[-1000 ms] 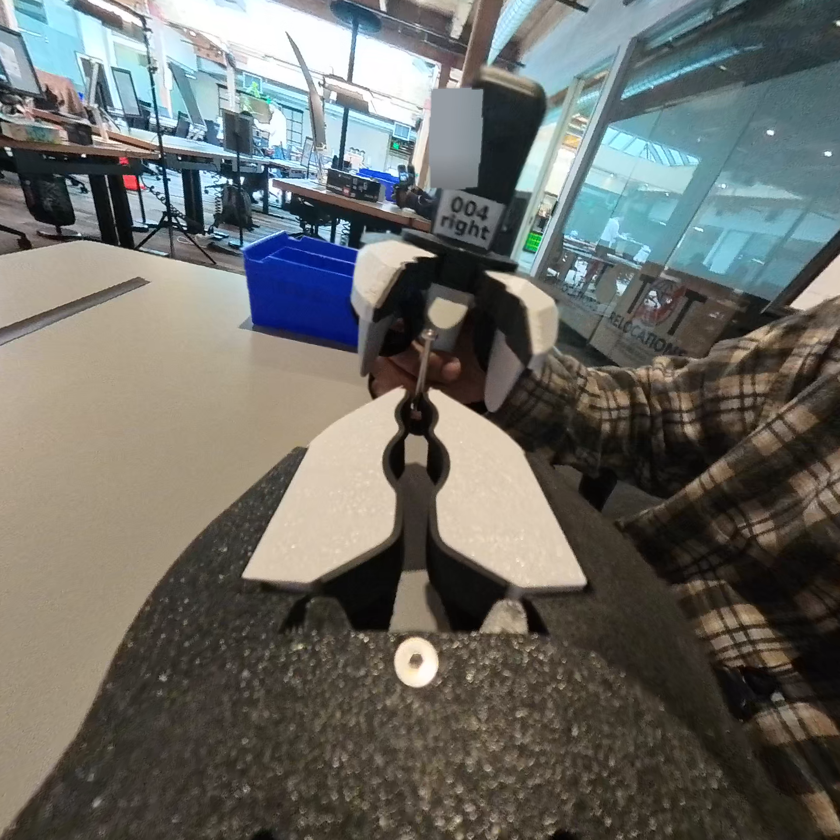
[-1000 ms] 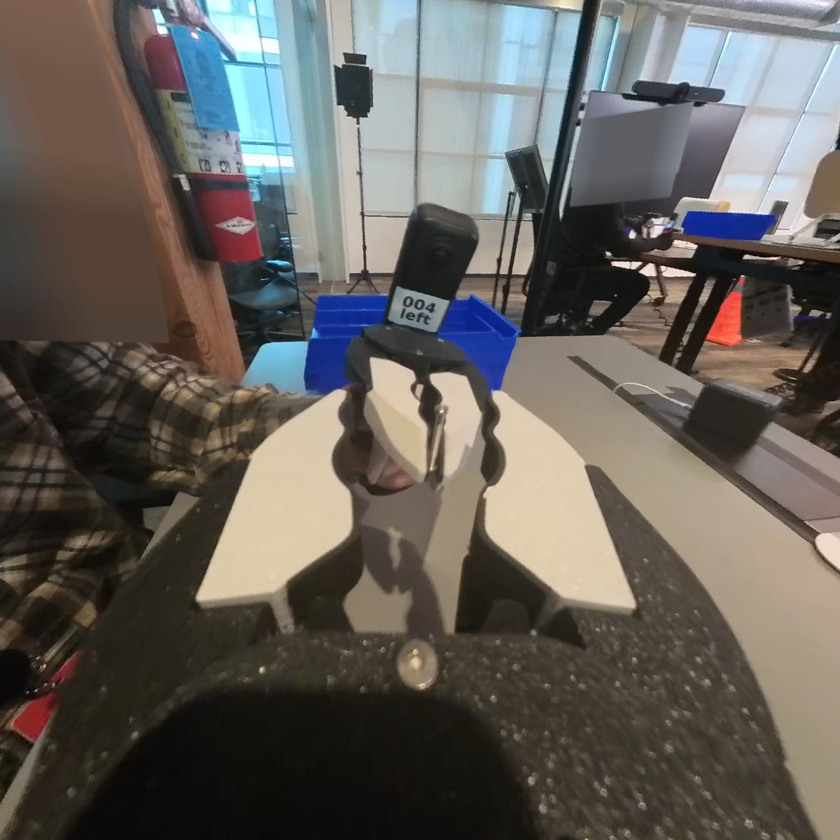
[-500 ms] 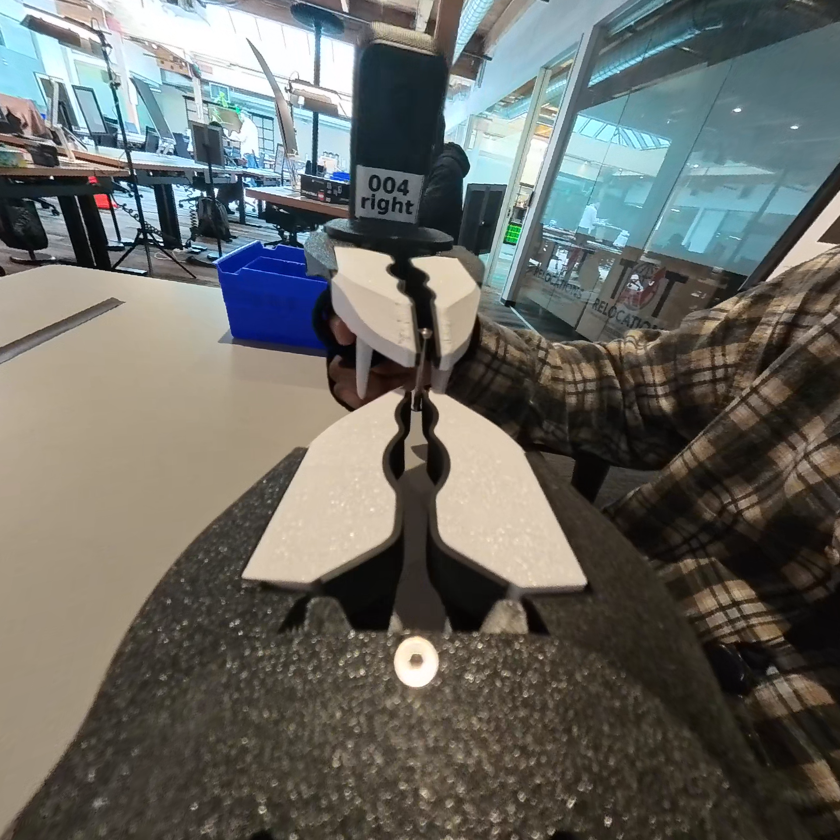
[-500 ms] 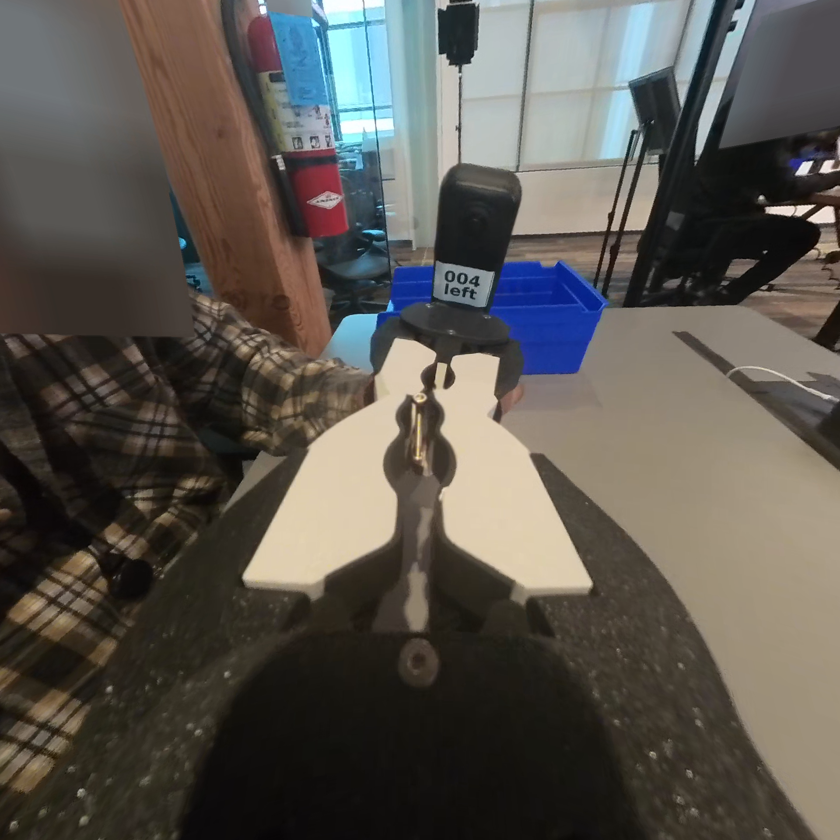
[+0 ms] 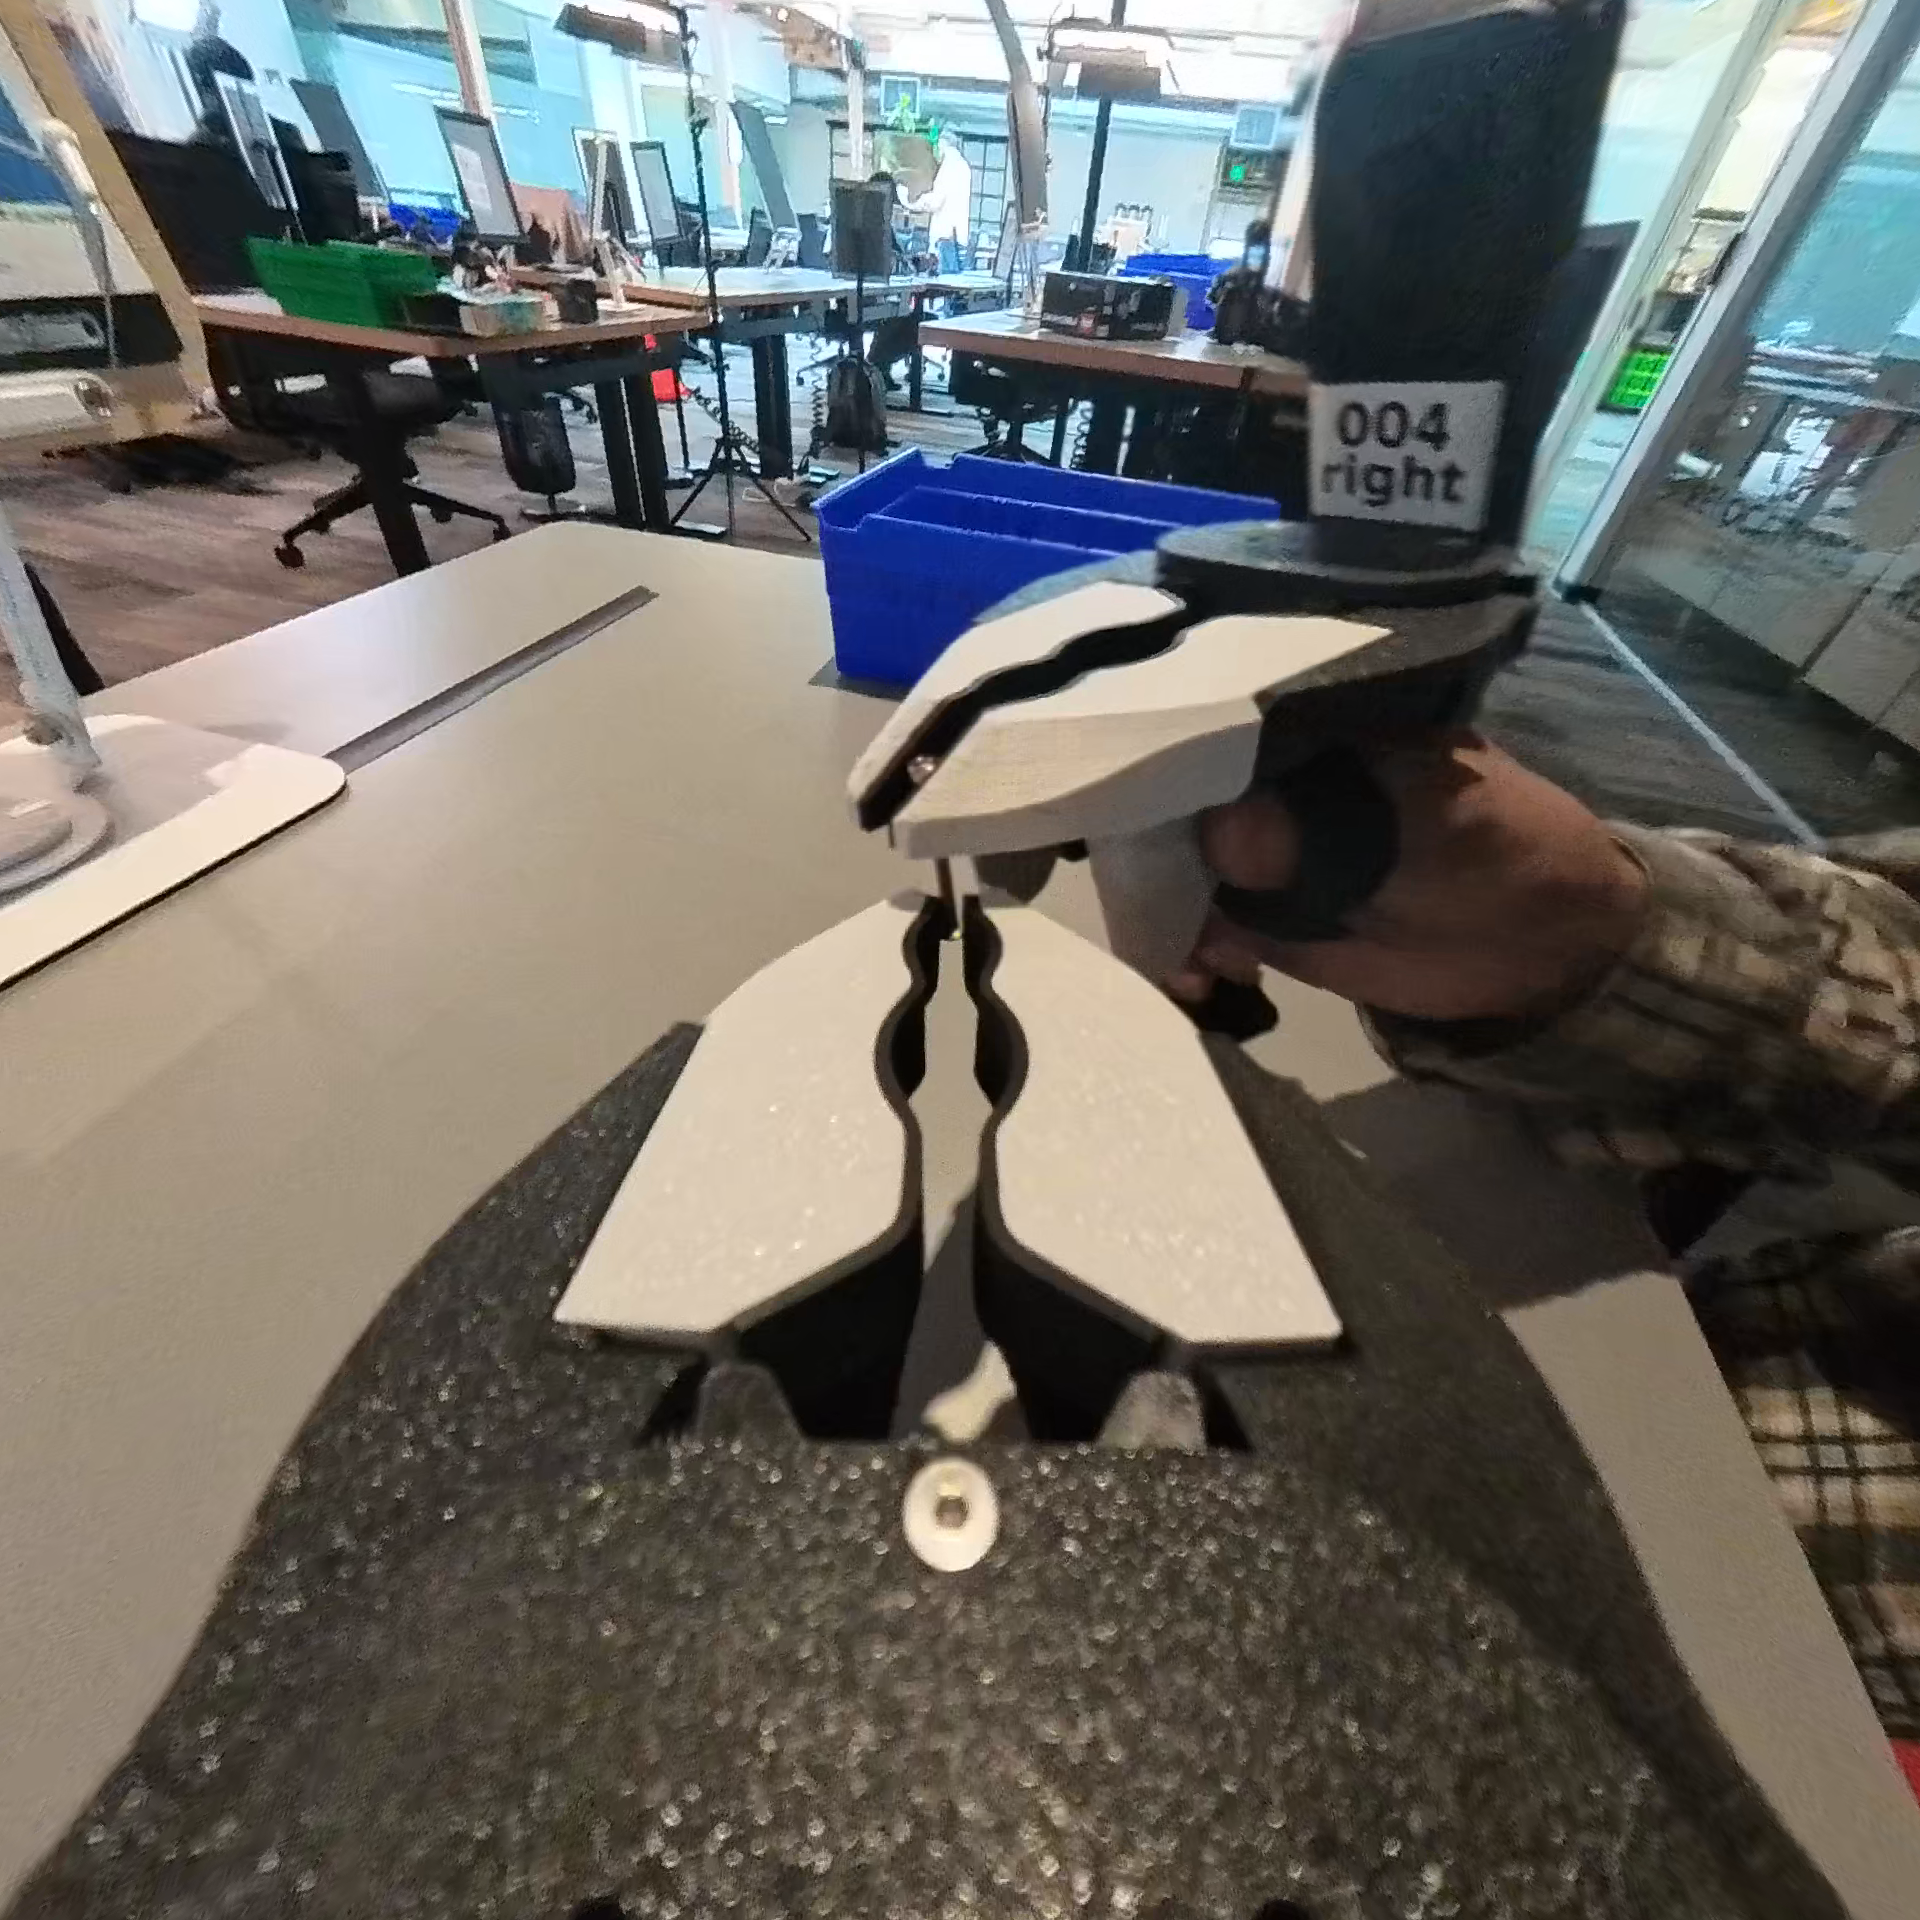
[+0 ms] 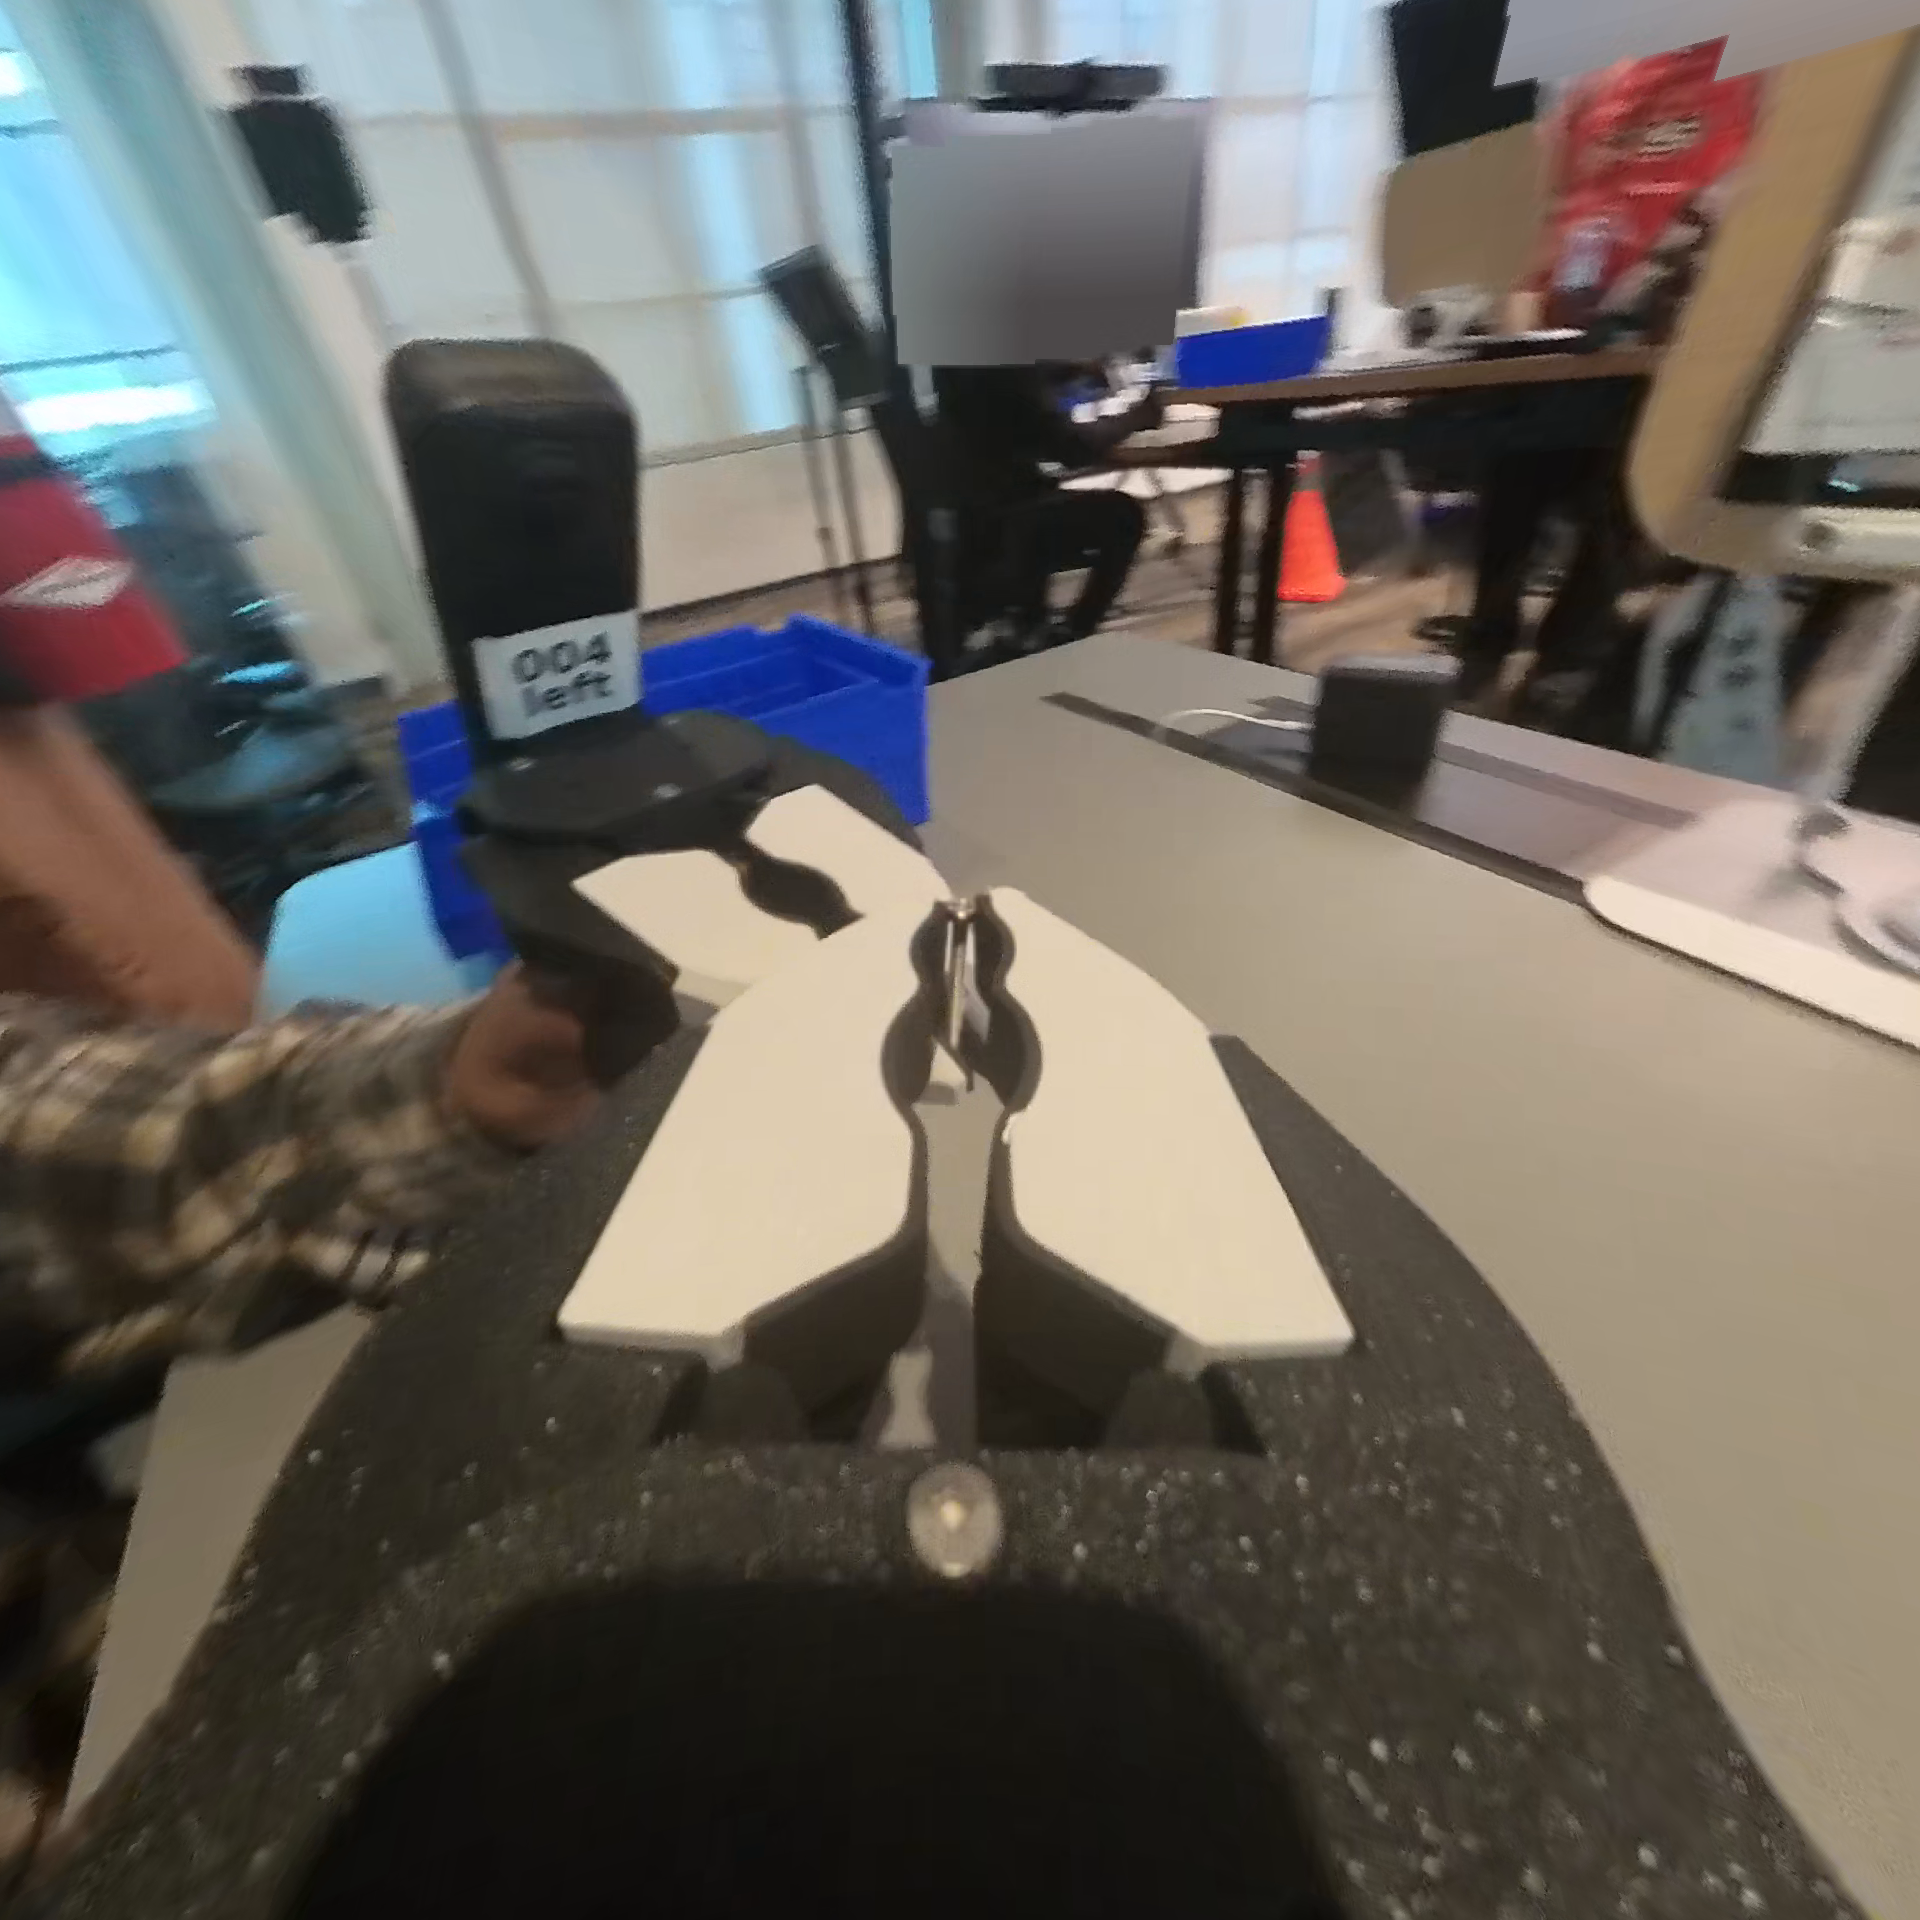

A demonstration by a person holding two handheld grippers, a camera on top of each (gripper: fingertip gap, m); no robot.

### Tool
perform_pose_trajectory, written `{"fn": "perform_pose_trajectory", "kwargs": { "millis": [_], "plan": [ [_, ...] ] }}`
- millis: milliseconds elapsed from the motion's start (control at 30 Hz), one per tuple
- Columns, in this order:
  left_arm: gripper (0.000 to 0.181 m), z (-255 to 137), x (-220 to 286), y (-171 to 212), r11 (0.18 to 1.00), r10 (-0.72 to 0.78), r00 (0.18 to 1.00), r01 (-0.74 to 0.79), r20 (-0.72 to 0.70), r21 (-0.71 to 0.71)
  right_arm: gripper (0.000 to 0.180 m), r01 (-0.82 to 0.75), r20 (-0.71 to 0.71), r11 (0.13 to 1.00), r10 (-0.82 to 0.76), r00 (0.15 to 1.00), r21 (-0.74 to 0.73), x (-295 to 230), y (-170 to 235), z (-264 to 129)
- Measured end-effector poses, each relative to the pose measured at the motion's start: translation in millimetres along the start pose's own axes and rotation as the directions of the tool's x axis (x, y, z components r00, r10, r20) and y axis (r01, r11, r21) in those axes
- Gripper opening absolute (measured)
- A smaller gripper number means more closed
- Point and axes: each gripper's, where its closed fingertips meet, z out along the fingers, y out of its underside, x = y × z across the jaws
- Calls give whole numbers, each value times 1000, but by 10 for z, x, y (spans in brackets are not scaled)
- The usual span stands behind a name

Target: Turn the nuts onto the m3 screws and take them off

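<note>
My left gripper (image 5: 948, 920) has matt pale grey plastic fingers (image 5: 769, 1122) with a fine sparkly grain, set in a rough, speckled black body like coarse foam, with one shiny metal fastener (image 5: 950, 1525) in its middle. My right gripper (image 6: 968, 920) looks the same, and the thin screw (image 6: 954, 977) between its tips is bright bare metal. The table (image 5: 364, 987) is smooth matt grey, the bin (image 5: 935, 561) glossy blue plastic, my sleeve (image 5: 1766, 997) soft checked cloth.
</note>
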Motion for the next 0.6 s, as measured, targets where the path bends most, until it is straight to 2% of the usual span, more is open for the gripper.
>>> {"fn": "perform_pose_trajectory", "kwargs": {
  "millis": [100,200,300,433,600],
  "plan": [
    [4,-8,2,-11,999,-45,999,46,-30,17,8,39,-89,999,-37,995,29,16,6,-13],
    [4,-60,89,-92,995,-71,988,80,-137,59,29,111,-18,993,-110,994,42,-13,-63,-76],
    [4,-109,225,-166,989,-87,960,114,-267,90,34,97,226,993,-109,968,63,-100,-179,-171],
    [4,-128,400,-184,989,-75,920,117,-383,87,34,-26,631,997,-24,775,69,-357,-355,-383],
    [4,-115,521,-152,994,-49,899,88,-436,69,31,-13,762,1000,17,647,-11,-455,-282,-356]
  ]
}}
